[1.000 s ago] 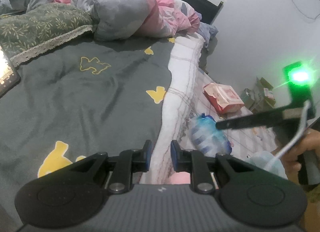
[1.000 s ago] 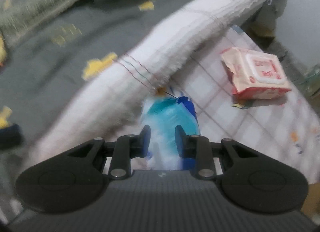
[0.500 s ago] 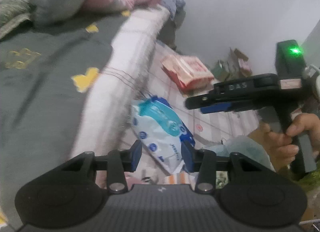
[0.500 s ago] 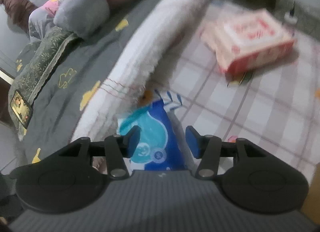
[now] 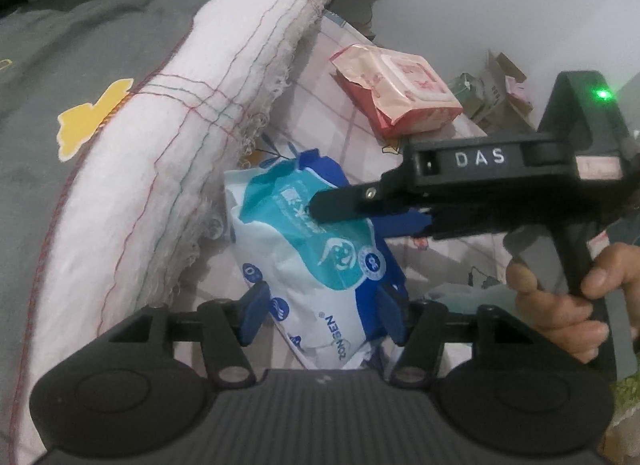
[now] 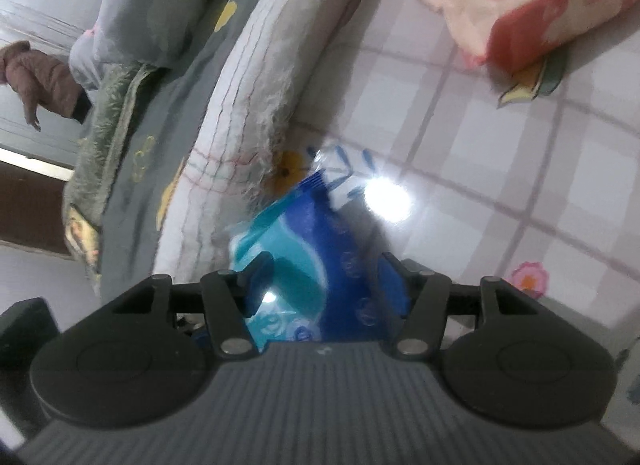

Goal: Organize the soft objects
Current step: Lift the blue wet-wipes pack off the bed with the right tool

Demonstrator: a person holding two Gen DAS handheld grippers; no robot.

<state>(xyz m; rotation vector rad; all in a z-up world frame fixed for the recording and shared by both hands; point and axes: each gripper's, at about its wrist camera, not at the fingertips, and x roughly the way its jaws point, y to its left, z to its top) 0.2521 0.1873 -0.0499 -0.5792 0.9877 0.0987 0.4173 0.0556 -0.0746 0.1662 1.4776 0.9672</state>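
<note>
Wipes pack (image 5: 308, 249) — blue and white, lying on the checked sheet (image 5: 352, 121) just beside the rolled white blanket (image 5: 192, 137) — looks light, squashy and slippery-skinned, so its long sides seem the best hold. Left gripper (image 5: 322, 313) and right gripper (image 6: 326, 285) straddle it half-spread, jaws just opening; pad contact is unclear.

Both handheld grippers were black plastic with ribbed grey housings, round side discs, silver pivot screws and blue finger pads (image 5: 254, 315). The right gripper (image 5: 320, 205) carried white "DAS" lettering and a glowing green indicator light (image 5: 603, 95). A bare hand (image 5: 568, 297) wrapped its black pistol handle.
</note>
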